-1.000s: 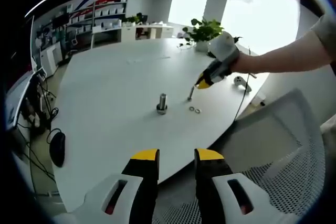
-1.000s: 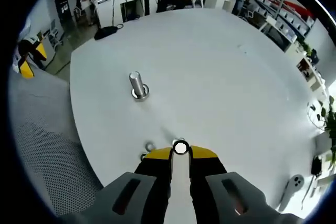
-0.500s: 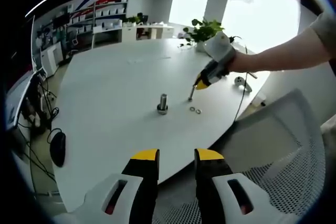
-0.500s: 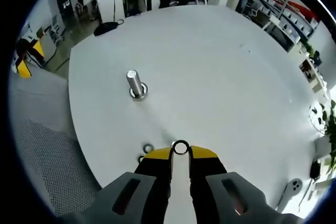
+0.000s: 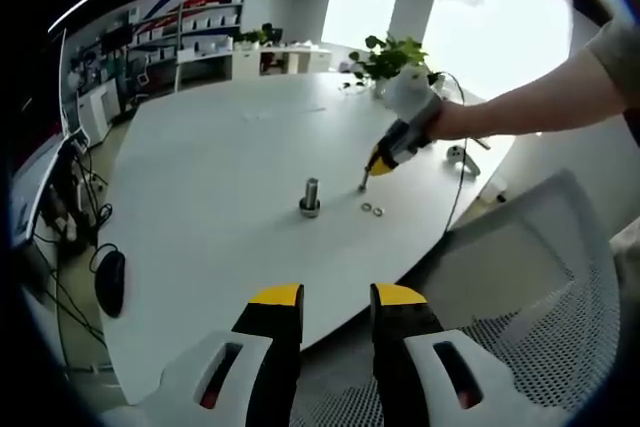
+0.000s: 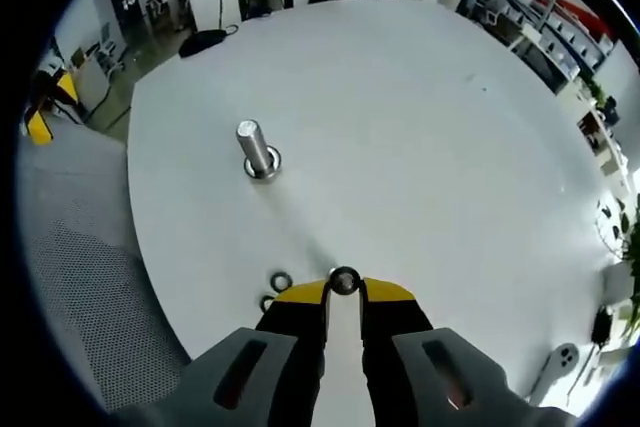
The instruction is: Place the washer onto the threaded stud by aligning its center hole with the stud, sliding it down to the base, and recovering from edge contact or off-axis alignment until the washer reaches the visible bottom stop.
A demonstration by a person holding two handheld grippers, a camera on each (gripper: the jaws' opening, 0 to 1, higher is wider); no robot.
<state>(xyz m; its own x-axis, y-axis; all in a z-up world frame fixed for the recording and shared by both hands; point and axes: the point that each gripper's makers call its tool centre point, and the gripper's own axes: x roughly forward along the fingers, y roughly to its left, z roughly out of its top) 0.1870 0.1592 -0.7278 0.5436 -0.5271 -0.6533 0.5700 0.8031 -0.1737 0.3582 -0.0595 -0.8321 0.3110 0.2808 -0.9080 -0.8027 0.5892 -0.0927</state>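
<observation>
right gripper view: our right gripper (image 6: 343, 292) clamps the washer (image 6: 344, 280); upright stud (image 6: 256, 148) lies up-left, well apart. left gripper (image 5: 336, 297) jaws apart.

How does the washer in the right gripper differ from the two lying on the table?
The held washer is pinched on edge at the right gripper, off the table; the two loose washers lie flat near the table edge, ungripped. All three are small metal rings, none on the stud.

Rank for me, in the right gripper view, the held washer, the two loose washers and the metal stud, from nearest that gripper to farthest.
1. Held washer, pinched at the right gripper tips.
2. Two loose washers, on the table just left of the tips; too close to separate.
3. Stud, upright, farther up and left.
</observation>
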